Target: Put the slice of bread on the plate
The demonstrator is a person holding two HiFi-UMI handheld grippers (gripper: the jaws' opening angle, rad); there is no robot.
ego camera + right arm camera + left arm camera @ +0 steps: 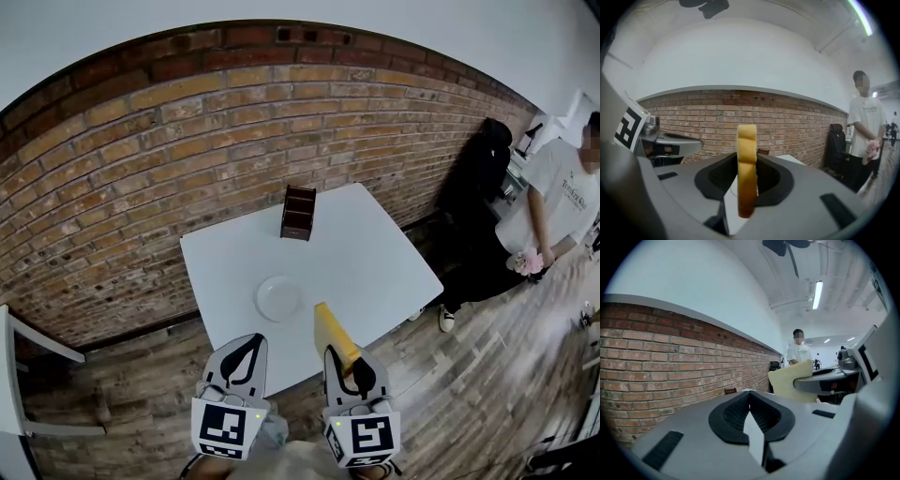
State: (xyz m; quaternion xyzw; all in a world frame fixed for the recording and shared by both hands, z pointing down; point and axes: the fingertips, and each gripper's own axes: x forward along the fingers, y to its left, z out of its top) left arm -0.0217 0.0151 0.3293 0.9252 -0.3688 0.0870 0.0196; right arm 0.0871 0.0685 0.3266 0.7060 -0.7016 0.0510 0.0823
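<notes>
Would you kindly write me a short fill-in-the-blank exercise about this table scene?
The jaws of the right gripper hold a slice of ____.
The plate on the white table is ____.
The jaws of the left gripper hold ____.
The brown holder stands nearest the ____ wall.
Missing words: bread; empty; nothing; brick.

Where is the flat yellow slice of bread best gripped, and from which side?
By its two broad faces near one end, coming in edge-on: the yellow slice of bread is thin and flat, so only the faces offer a firm hold. The right gripper is shut on it so, with most of it projecting forward, probably free to tip onto the round white plate.
</notes>
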